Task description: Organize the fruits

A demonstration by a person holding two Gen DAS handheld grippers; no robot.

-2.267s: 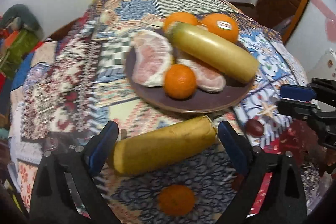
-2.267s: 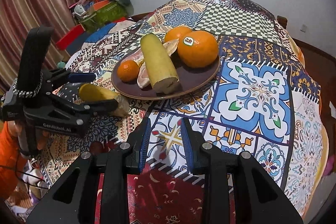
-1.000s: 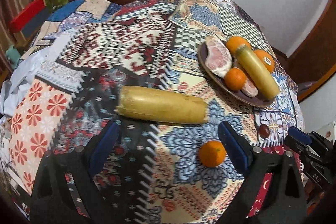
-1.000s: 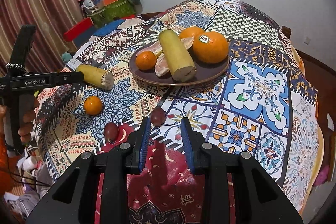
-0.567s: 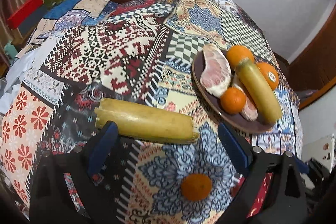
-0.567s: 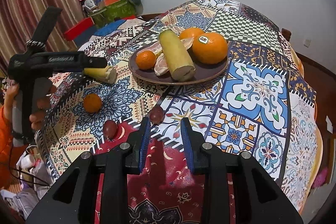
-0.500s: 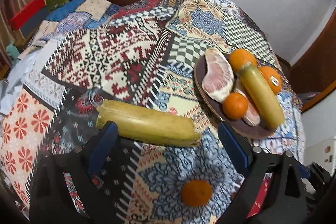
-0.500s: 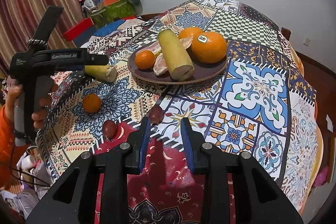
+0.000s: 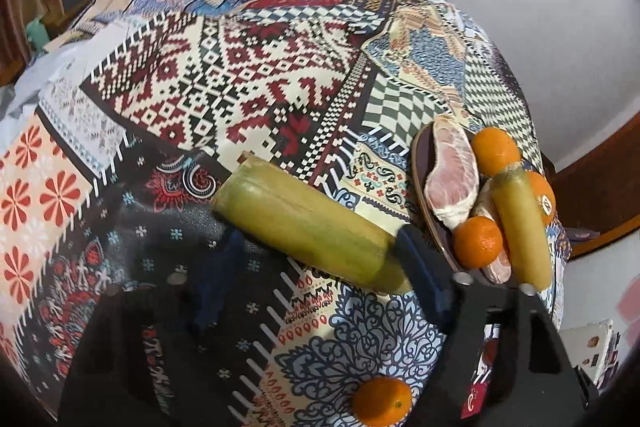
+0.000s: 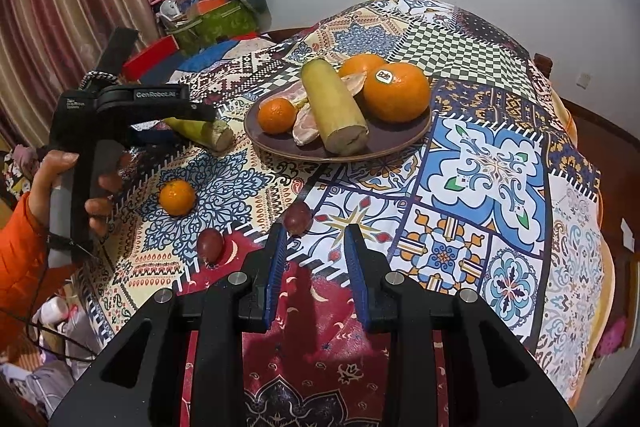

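Patchwork-printed cloth covers the tabletop (image 10: pixel 496 163), with a white wall behind and a heap of coloured clutter (image 10: pixel 208 7) at the far left by a striped curtain.

From the left wrist view, the left gripper (image 9: pixel 312 267) is blurred and partly in shadow. Its jaws are spread and sit on either side of the yellow-green stalk (image 9: pixel 304 223), but whether the pads touch it cannot be made out. The stalk lies on the cloth left of the plate (image 10: pixel 400 143); its long axis runs from upper left to lower right in that view, with the near end hidden behind the right-hand finger. In the right wrist view the gripper body covers most of it, leaving only the cut end showing, pointing toward the plate.

On the plate lie a second stalk (image 10: pixel 334 107), two big oranges (image 10: pixel 396 91), a small mandarin (image 10: pixel 276 115) and pomelo segments (image 9: pixel 452 179), the rear orange half hidden.

A loose mandarin (image 10: pixel 177 197) and two dark round fruits (image 10: pixel 210 245) rest on the cloth near the front edge. The right gripper (image 10: pixel 314 267) hovers low with jaws parted, holding nothing; one dark fruit (image 10: pixel 298 217) sits just beyond its left fingertip.
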